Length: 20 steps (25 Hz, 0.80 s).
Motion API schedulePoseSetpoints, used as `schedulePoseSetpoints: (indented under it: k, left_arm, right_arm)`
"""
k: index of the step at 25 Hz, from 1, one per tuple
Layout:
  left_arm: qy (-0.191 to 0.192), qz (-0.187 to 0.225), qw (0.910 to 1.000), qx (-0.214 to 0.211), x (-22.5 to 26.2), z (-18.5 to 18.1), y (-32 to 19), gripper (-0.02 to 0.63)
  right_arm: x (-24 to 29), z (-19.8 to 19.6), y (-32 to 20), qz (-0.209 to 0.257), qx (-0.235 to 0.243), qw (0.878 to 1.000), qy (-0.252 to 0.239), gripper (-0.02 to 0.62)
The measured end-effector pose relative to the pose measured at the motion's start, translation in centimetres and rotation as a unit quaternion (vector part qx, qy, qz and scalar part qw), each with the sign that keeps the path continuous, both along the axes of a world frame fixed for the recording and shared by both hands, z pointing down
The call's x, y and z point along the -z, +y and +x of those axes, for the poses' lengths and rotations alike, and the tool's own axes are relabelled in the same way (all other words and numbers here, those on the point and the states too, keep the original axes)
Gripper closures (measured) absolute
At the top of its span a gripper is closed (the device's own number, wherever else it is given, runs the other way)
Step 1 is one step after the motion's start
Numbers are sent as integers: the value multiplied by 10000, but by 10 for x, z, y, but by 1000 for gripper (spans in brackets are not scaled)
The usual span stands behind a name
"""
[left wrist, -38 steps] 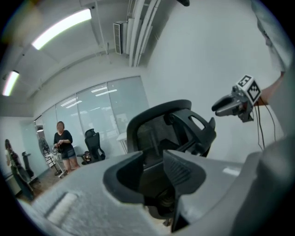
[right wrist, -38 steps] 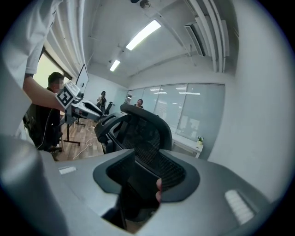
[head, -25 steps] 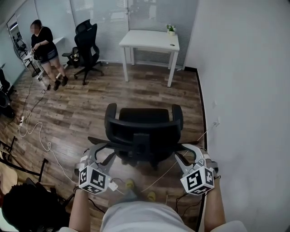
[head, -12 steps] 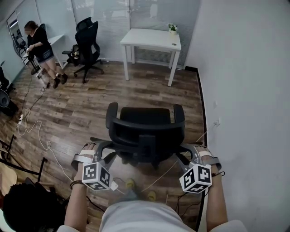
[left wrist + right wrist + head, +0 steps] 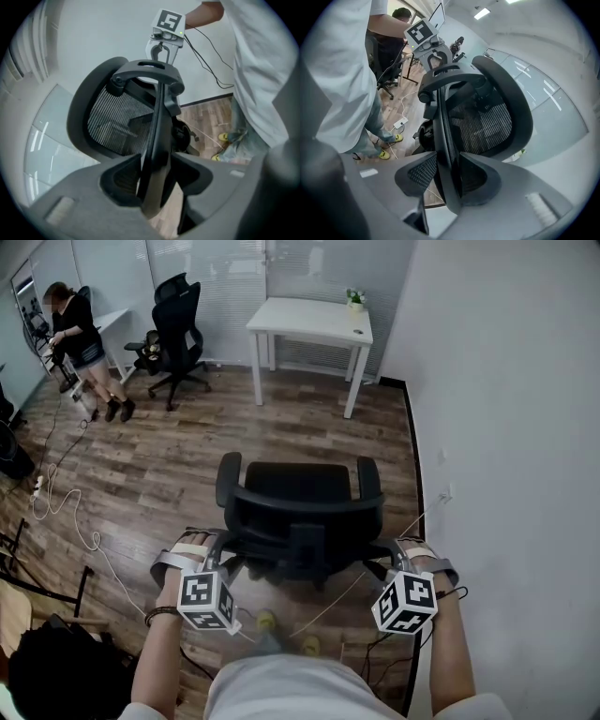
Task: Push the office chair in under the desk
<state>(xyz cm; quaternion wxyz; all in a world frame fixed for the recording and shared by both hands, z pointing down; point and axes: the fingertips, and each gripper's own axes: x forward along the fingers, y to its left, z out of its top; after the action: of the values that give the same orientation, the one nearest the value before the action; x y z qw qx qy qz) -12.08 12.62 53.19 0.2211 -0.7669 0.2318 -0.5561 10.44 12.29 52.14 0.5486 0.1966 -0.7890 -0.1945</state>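
Note:
The black office chair [image 5: 298, 514] stands in the middle of the wood floor with its mesh backrest towards me. The white desk [image 5: 309, 320] is far ahead by the back wall. My left gripper [image 5: 208, 546] straddles the backrest's left edge. Its jaws have just been opening, and the frame [image 5: 157, 140] sits between them with a thin gap. My right gripper [image 5: 398, 551] is at the right edge, its pads [image 5: 423, 174] pressed on the frame [image 5: 443, 122].
A white wall [image 5: 506, 474] runs close along the right. A second black chair [image 5: 178, 320] and a person [image 5: 75, 334] are at the back left. Cables [image 5: 66, 512] trail over the floor at the left and by my feet. A small plant [image 5: 354, 299] is on the desk.
Both grippers have dropped and rolled against the backrest's sides, and the left marker cube has swung inward. The chair has stayed put. The person at the back has stepped left.

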Motion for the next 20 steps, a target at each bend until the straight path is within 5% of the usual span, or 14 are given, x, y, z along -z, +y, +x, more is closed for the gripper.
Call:
schedulePoseSetpoints:
  k: [14,20]
  left_arm:
    - [-129,-118,9997,-157,-9,1,-9,434]
    - [-587,-203,9972,-409,-14,-1,-9,462]
  right_arm:
    - [-20,-6,-11,-243,103,9987,443,448]
    - [-19,-8,-11,-145,112,9991,382,446]
